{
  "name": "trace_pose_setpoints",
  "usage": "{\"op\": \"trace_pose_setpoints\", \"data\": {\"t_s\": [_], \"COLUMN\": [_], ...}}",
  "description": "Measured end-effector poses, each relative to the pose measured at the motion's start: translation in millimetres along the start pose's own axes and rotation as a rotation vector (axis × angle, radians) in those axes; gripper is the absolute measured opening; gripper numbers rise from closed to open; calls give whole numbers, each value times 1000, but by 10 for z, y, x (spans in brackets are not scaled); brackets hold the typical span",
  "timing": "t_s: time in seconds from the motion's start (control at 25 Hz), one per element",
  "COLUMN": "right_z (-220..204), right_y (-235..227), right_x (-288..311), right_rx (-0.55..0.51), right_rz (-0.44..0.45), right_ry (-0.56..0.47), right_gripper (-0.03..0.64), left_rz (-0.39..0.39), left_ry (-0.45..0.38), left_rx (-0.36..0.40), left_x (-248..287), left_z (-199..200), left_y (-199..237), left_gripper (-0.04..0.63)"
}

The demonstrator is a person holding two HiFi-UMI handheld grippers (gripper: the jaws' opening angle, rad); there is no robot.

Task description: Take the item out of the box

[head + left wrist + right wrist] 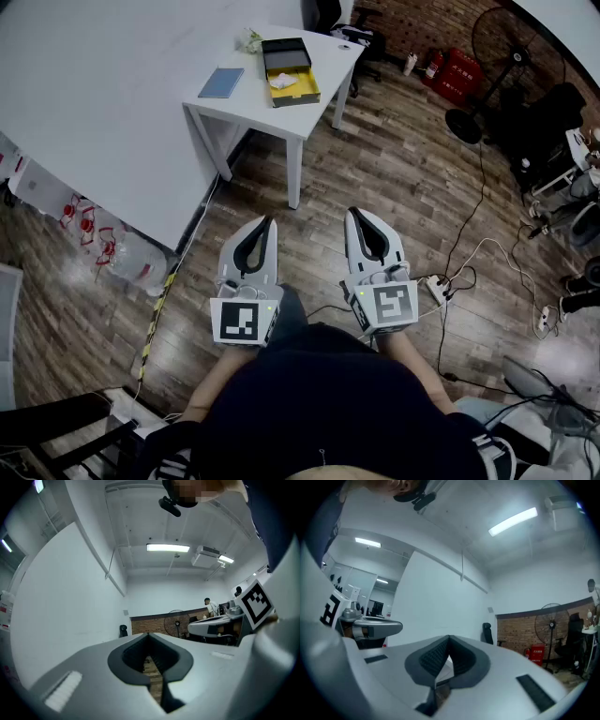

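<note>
The person is holding the left hand-held gripper [265, 223] and right hand-held gripper [356, 214] level, side by side near the body, both closed on nothing. The open box [289, 73] is sitting by the right edge of the white counter [272, 117], well apart across open wooden floor [375, 159]. What looks like a pale item [283, 82] is lying inside.
</note>
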State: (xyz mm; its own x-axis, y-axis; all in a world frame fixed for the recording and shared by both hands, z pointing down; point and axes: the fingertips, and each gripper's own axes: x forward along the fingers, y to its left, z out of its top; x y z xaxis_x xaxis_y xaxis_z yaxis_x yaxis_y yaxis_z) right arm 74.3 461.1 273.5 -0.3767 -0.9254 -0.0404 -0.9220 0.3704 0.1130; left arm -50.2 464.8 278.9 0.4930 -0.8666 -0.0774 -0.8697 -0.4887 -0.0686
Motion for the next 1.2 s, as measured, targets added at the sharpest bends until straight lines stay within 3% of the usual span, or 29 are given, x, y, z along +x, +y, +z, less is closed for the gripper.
{"op": "trace_pose_setpoints", "data": {"t_s": [0.32,0.68,0.84,0.92,1.2], "right_z": [-132,-161,-175,-219,-385], "right_y": [-134,-433,-609,-682,-1001], "right_x": [687,1936,2452,2712,3362], "right_rx": [-1,-3,12,26,54], "right_rz": [28,67,51,38,-13], "right_ry": [12,20,23,32,46], "right_gripper": [12,14,27,95,97], "left_rz": [6,8,-7,-14,-50], "left_ry": [-38,-45,-1,10,32], "left_rx": [32,31,3,2,4], "left_x": [565,1661,2096,2301,2921], "left_z": [-101,-185,-233,-267,-437], "left_y": [438,1215,1471,1635,1984], "left_gripper": [9,9,9,9,9]}}
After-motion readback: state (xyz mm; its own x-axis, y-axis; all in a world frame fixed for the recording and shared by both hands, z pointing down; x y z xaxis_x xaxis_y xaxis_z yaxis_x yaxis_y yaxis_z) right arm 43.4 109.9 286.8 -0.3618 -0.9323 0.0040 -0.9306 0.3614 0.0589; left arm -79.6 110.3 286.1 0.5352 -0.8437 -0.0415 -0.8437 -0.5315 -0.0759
